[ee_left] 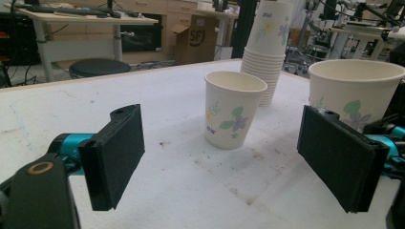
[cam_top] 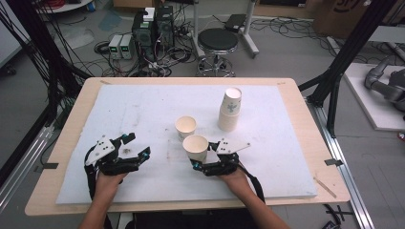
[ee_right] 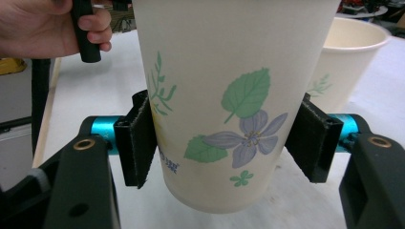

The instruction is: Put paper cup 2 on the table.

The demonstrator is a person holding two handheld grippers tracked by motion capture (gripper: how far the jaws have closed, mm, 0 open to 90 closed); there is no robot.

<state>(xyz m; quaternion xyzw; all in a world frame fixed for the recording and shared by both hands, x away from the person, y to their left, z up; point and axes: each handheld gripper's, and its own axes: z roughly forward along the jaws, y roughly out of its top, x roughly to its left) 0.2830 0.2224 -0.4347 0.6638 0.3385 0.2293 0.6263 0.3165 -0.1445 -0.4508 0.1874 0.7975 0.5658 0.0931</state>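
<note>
Right gripper (cam_top: 199, 160) clamped on paper cup (cam_top: 195, 147), mid-table, at 5 o'clock of 2nd cup (cam_top: 186, 127). Keep it upright, squeeze light, w/o crushing. Left gripper (cam_top: 137, 147) open, empty, at 9 o'clock.

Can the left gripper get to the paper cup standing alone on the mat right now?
Probably yes. The left gripper is open with nothing between its jaws, and the standing cup sits ahead of it across bare mat. The right gripper, holding the other cup, is close beside that path and could crowd it.
</note>
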